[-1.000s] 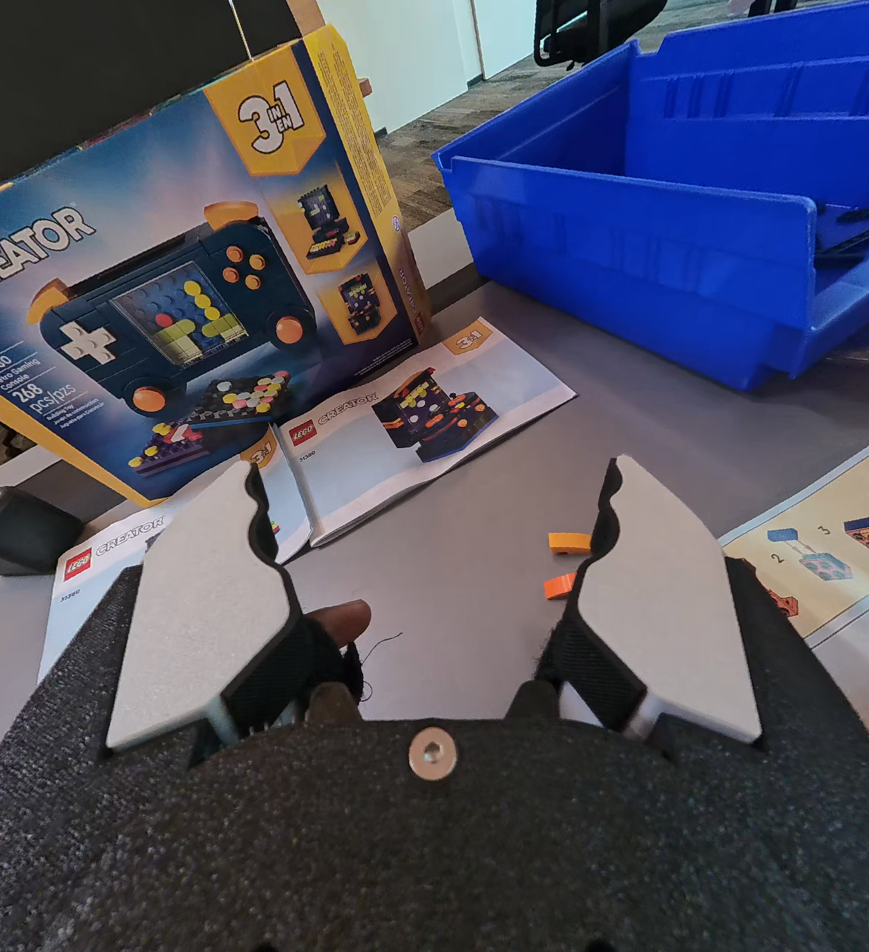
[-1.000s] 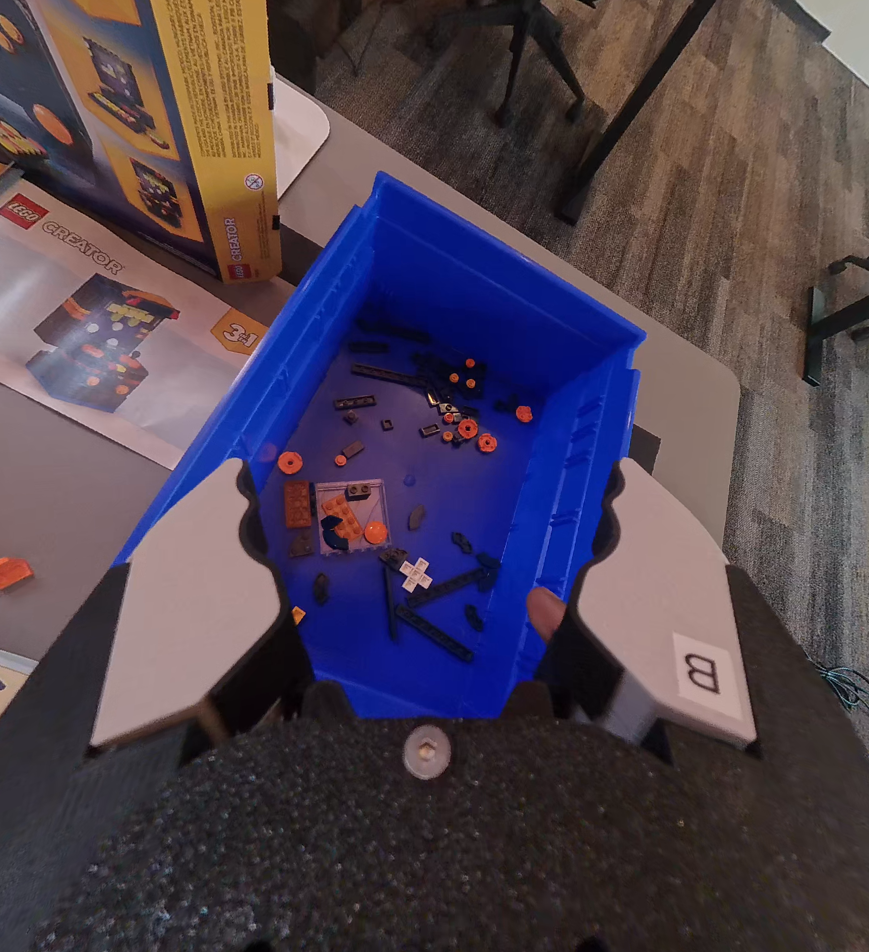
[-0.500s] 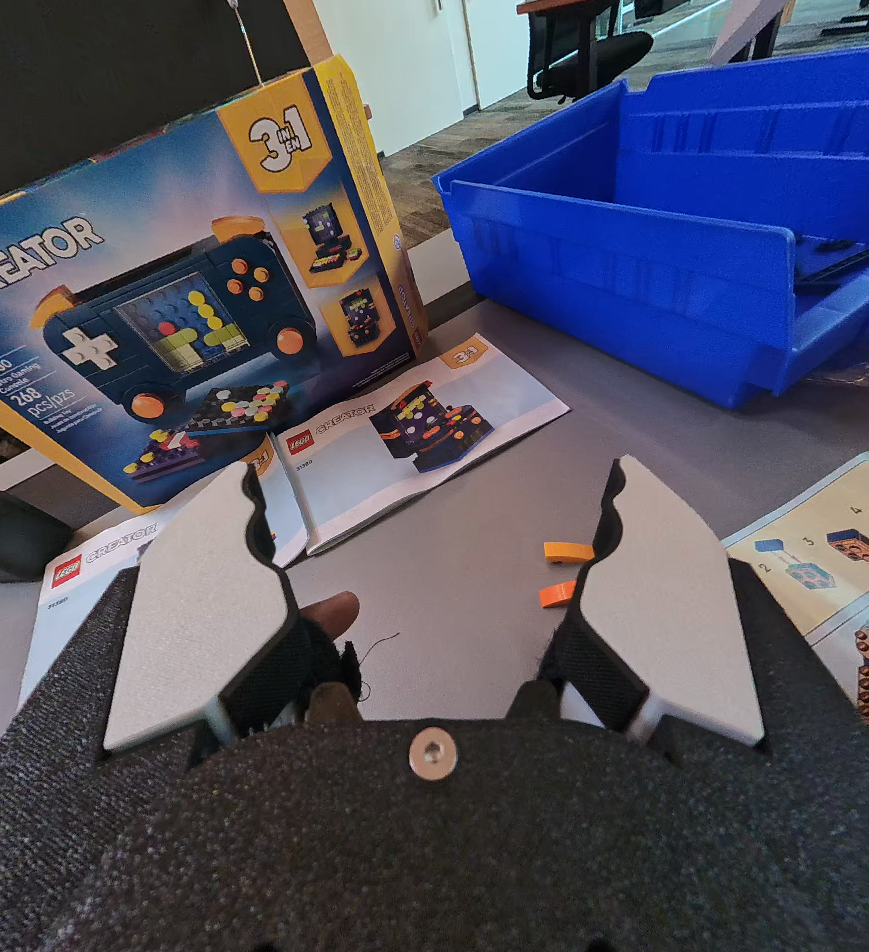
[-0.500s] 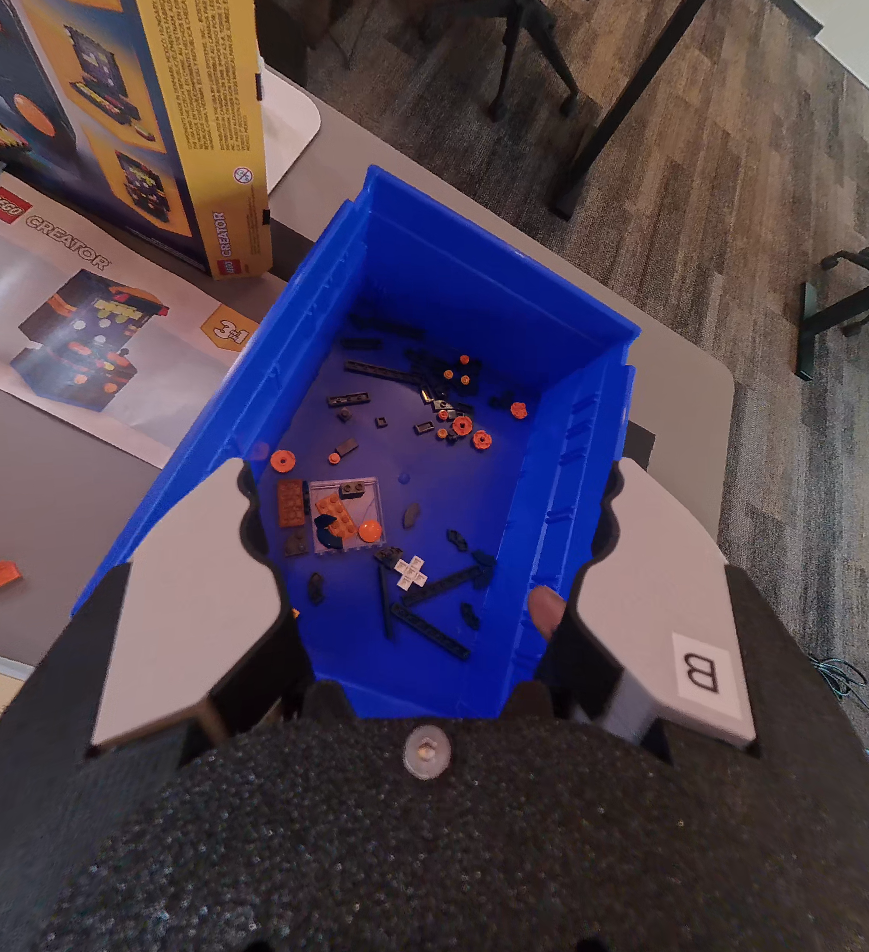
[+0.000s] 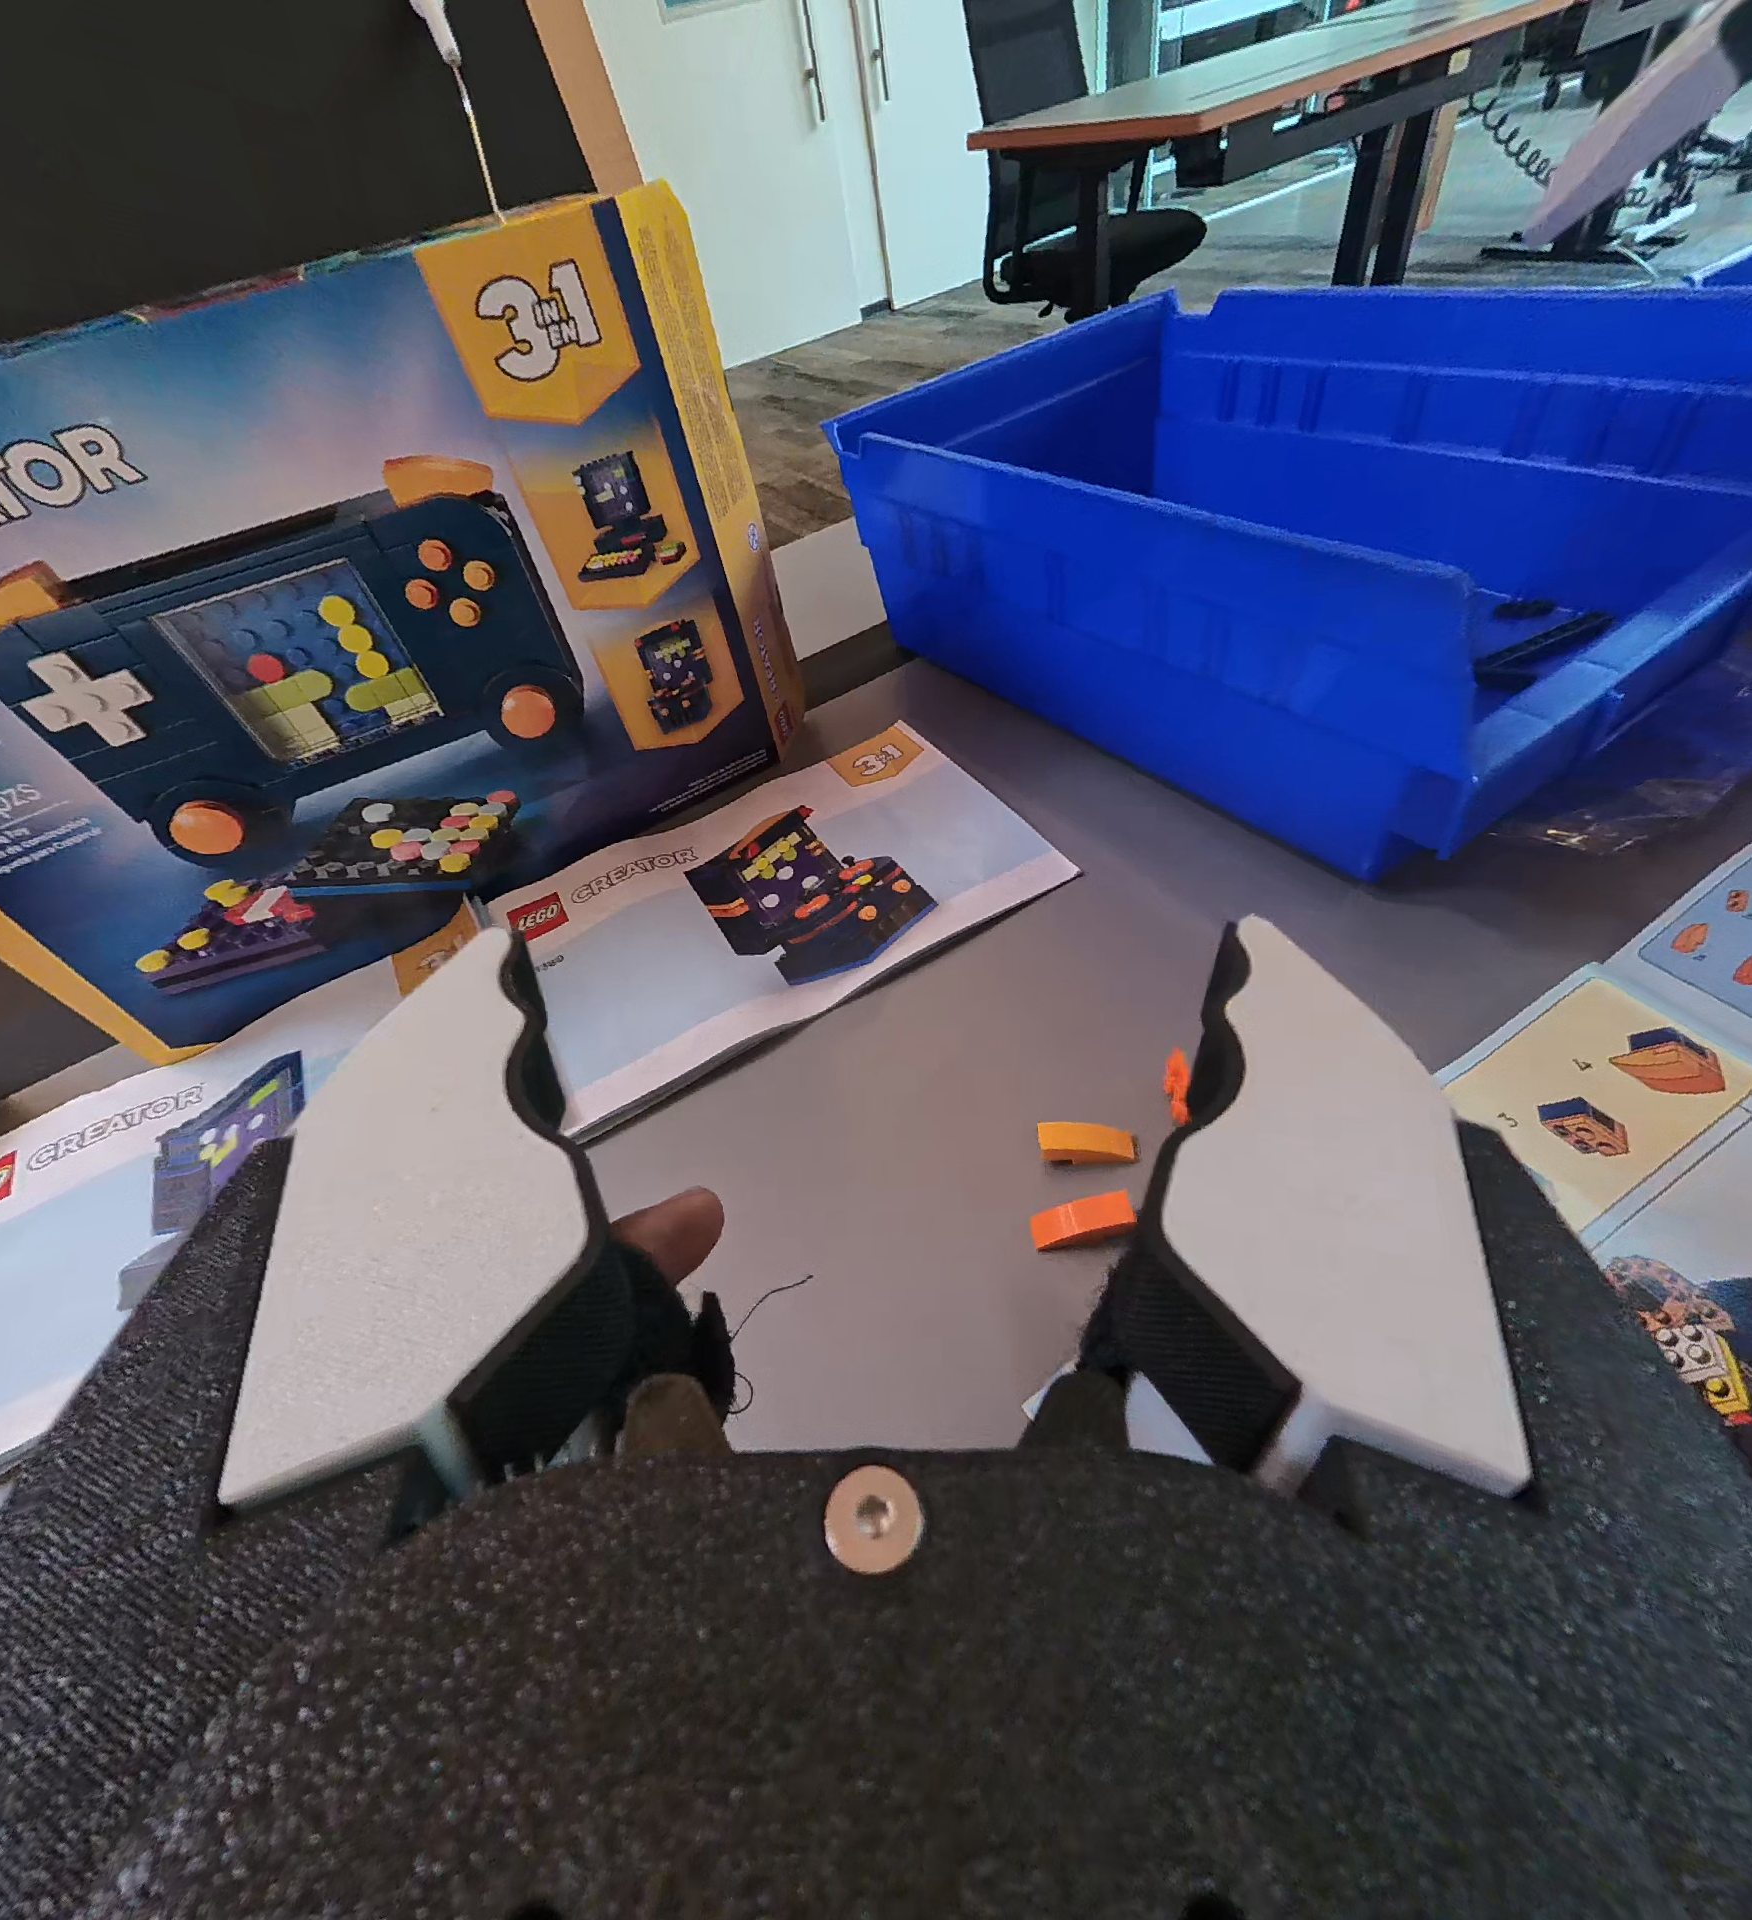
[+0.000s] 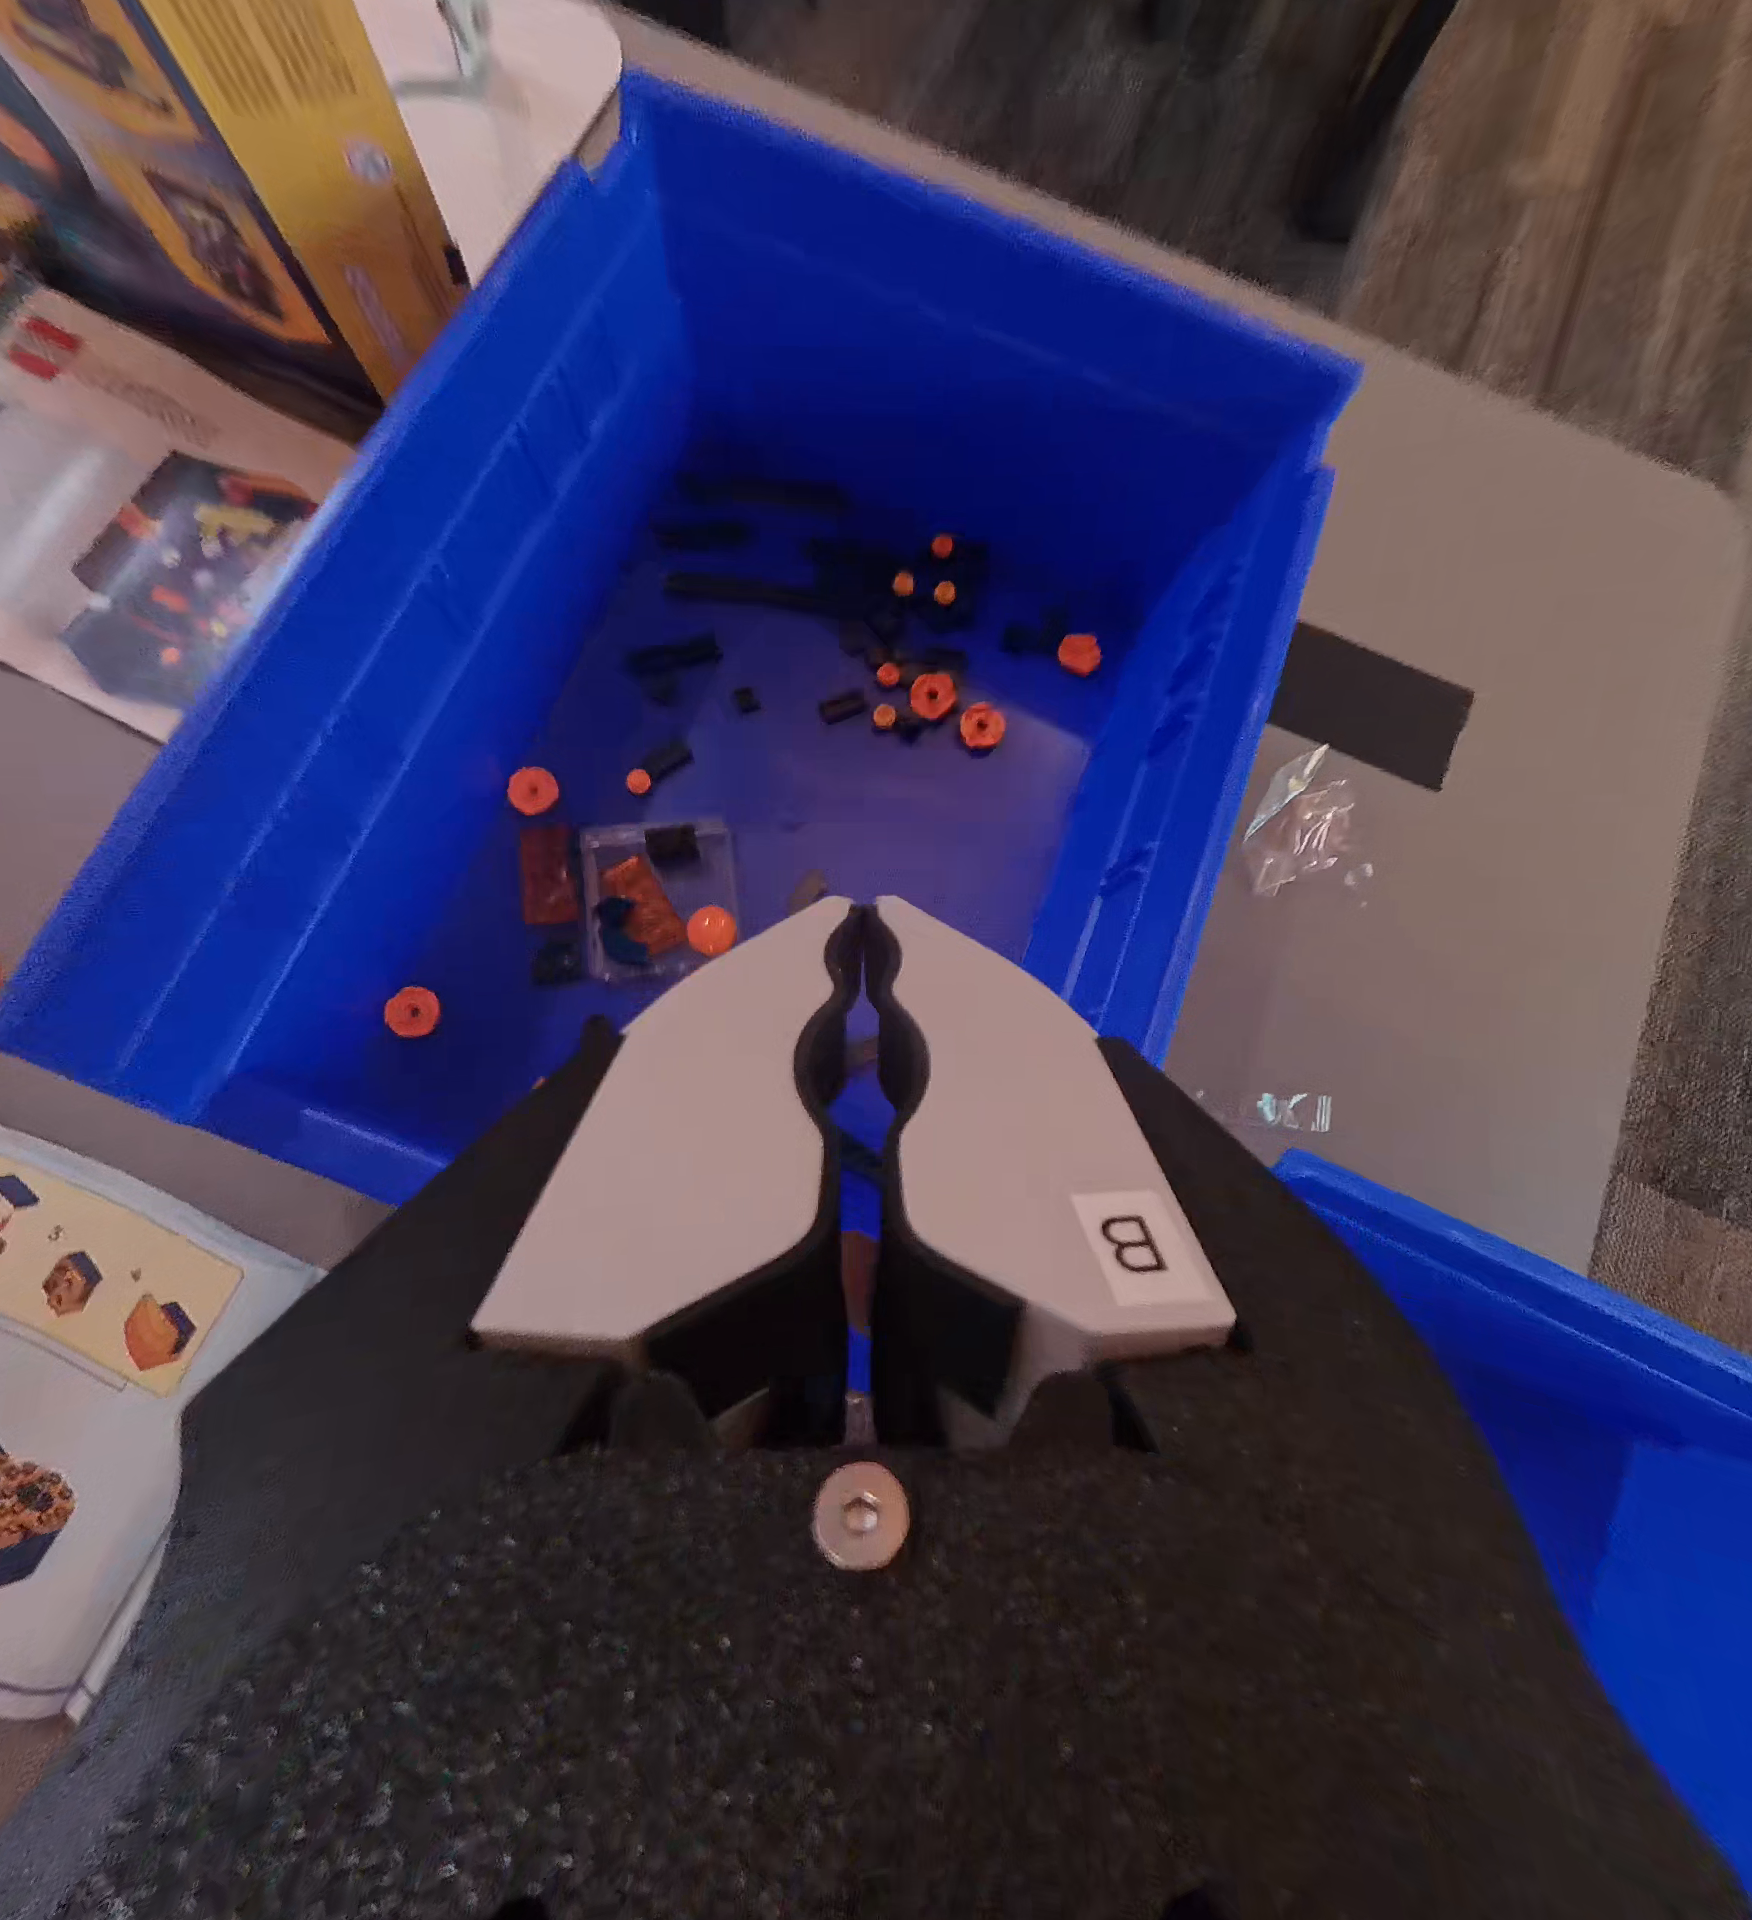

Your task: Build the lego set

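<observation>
Over the blue bin (image 6: 498,582) of loose bricks (image 6: 934,694), right gripper (image 6: 864,914) is clenched on nothing; left gripper (image 5: 872,945) gapes wide above grey table (image 5: 903,1049), orange pieces (image 5: 1085,1143) beside its right finger.

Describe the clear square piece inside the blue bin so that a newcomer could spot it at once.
Look into the open blue bin in the right wrist view, whose floor is scattered with small dark and orange bricks. The clear square piece lies near its left wall, just ahead-left of the shut right claw. It alone is see-through, with bricks lying on it.
</observation>
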A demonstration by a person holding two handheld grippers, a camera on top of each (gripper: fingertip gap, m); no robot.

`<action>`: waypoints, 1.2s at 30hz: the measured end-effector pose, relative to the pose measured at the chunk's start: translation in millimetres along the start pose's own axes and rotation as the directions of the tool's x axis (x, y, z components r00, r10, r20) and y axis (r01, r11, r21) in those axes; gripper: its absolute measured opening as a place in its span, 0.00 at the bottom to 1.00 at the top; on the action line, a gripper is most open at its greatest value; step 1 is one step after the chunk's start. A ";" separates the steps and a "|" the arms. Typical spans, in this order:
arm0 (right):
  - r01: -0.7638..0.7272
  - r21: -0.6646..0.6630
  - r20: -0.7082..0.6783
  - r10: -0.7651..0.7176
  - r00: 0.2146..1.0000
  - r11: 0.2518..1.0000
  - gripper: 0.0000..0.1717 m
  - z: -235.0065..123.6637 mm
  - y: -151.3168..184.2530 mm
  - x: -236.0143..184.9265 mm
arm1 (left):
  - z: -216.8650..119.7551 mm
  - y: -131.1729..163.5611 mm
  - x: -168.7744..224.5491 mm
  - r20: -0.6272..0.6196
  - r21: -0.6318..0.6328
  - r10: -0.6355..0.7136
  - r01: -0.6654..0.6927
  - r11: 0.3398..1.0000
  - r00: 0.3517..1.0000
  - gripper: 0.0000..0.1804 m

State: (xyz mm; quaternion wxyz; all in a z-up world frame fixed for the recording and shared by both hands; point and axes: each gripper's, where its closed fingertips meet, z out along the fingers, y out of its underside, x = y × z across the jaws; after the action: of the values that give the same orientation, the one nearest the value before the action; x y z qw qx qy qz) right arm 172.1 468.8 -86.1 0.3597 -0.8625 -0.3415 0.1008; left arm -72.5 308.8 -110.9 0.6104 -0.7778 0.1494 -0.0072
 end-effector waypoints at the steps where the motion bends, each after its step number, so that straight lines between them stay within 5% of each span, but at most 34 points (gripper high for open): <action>1: 0.008 -0.034 0.010 -0.008 1.000 0.999 0.00 4.9 5.6 -1.6 | 0.9 2.0 1.0 -0.005 -0.008 0.002 -0.002 1.000 1.000 0.66; 7: 0.061 -0.207 0.082 -0.045 0.996 0.976 0.15 27.5 30.3 -18.2 | -0.7 1.2 -20.4 0.074 0.011 -0.026 0.025 1.000 0.997 0.62; 8: 0.062 -0.212 0.085 -0.045 0.995 0.975 0.15 29.9 30.3 -19.7 | -2.0 0.6 -28.8 0.100 0.022 -0.051 0.049 0.999 0.994 0.61; 10: 0.076 -0.211 0.114 -0.052 0.992 0.975 0.00 33.3 29.5 -25.5 | -3.8 1.3 -40.5 0.121 0.036 -0.109 0.106 0.994 0.987 0.60; 13: 0.097 -0.222 0.131 -0.068 0.989 0.970 0.00 36.9 31.2 -29.4 | -3.7 3.3 -45.4 0.112 0.045 -0.165 0.161 0.986 0.980 0.59; 23: 0.129 -0.480 0.219 -0.024 0.975 0.868 0.33 44.7 80.0 -41.0 | -0.6 1.9 -30.0 0.073 0.051 -0.096 0.093 0.994 0.993 0.58; 26: 0.151 -0.508 0.239 -0.030 0.970 0.848 0.36 53.0 84.5 -47.3 | -0.8 0.8 -29.0 0.069 0.056 -0.086 0.083 0.995 0.994 0.58; 31: 0.187 -0.484 0.284 -0.049 0.958 0.855 0.00 58.9 80.3 -55.5 | 0.6 2.4 -26.0 0.055 0.048 -0.079 0.076 0.996 0.995 0.57; 36: 0.184 -0.469 0.289 -0.047 0.956 0.864 0.01 53.3 78.3 -54.1 | 1.2 3.0 -21.6 0.040 0.045 -0.062 0.060 0.997 0.997 0.56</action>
State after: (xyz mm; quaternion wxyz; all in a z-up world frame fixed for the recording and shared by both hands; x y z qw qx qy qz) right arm 149.9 422.7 -182.3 0.0850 -0.8815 -0.4525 0.1045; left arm -93.5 314.6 -110.3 0.6299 -0.7684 0.1126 -0.0131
